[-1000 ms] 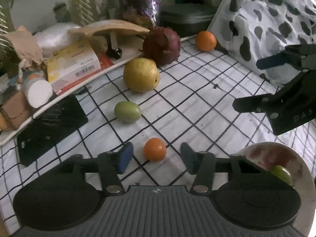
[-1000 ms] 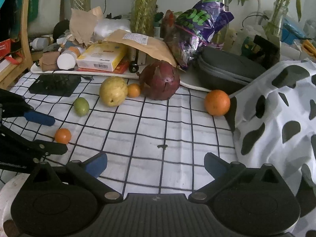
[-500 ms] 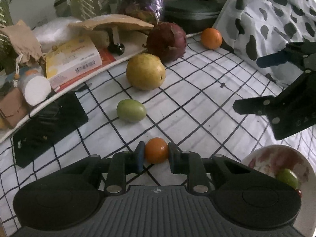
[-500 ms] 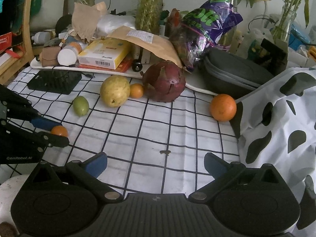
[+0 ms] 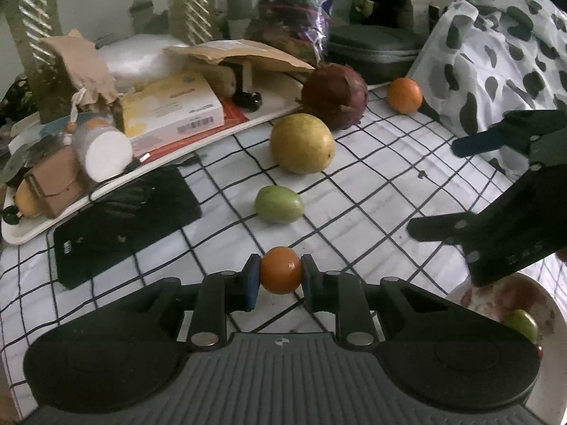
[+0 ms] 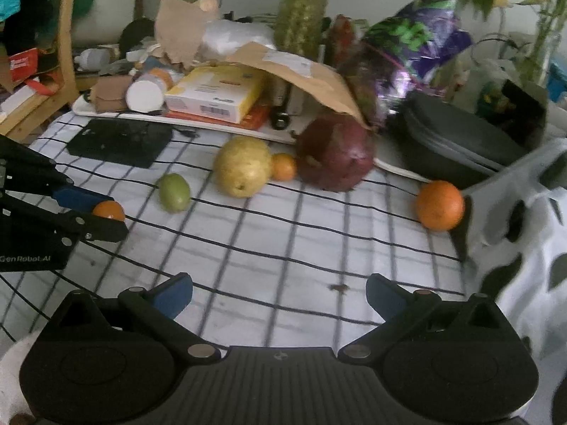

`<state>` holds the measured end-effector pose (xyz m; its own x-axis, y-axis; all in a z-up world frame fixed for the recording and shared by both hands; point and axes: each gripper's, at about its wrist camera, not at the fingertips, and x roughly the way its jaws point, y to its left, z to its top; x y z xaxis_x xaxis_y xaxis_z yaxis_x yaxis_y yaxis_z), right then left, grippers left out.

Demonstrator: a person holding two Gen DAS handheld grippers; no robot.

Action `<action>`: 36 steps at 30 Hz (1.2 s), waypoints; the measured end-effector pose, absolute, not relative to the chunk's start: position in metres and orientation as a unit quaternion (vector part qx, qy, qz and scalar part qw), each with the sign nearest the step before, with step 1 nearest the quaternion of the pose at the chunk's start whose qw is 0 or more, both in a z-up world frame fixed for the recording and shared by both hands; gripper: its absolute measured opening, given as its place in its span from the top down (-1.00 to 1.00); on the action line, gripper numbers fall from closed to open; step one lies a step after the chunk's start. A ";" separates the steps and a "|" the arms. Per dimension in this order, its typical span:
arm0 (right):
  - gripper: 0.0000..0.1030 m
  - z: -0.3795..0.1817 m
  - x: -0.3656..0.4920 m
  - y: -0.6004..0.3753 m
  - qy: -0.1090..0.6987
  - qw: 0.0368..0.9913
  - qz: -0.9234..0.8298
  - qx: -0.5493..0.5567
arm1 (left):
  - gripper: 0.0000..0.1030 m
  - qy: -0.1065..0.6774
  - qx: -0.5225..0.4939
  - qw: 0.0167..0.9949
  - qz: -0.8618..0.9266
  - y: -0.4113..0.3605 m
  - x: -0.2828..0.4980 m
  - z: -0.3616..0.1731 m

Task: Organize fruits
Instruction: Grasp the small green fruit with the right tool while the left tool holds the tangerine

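Left gripper (image 5: 280, 276) clamped on small orange fruit (image 5: 280, 270), pads touching both sides. Ahead of it: green fruit (image 5: 279, 204), then yellow pear (image 5: 302, 142). Bowl (image 5: 553, 315) to its right. Right gripper (image 6: 278, 292) jaws wide apart, nothing between; big orange (image 6: 439, 205) ahead right.

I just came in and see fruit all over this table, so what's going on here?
A person with a gripper in each hand is sorting fruit on a checked tablecloth. The left gripper is shut on a small orange fruit. The right gripper is open and empty above the cloth. A bowl at the near right already holds a green fruit. Another green fruit, a yellow pear, a dragon fruit and a bigger orange lie loose on the cloth.
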<state>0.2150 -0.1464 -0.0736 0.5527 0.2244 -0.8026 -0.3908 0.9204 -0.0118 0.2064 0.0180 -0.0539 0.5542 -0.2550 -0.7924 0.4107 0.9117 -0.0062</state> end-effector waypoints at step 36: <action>0.43 -0.086 0.259 -0.065 0.399 0.862 0.296 -0.101 | 0.55 0.446 0.076 0.876 -0.168 0.067 0.197 -0.058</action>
<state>0.2593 -0.0652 -0.0859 0.5061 0.4299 -0.7477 -0.5918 0.8037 0.0615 0.1968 0.0674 -0.0584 0.5451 -0.2263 -0.8073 0.3616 0.9322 -0.0171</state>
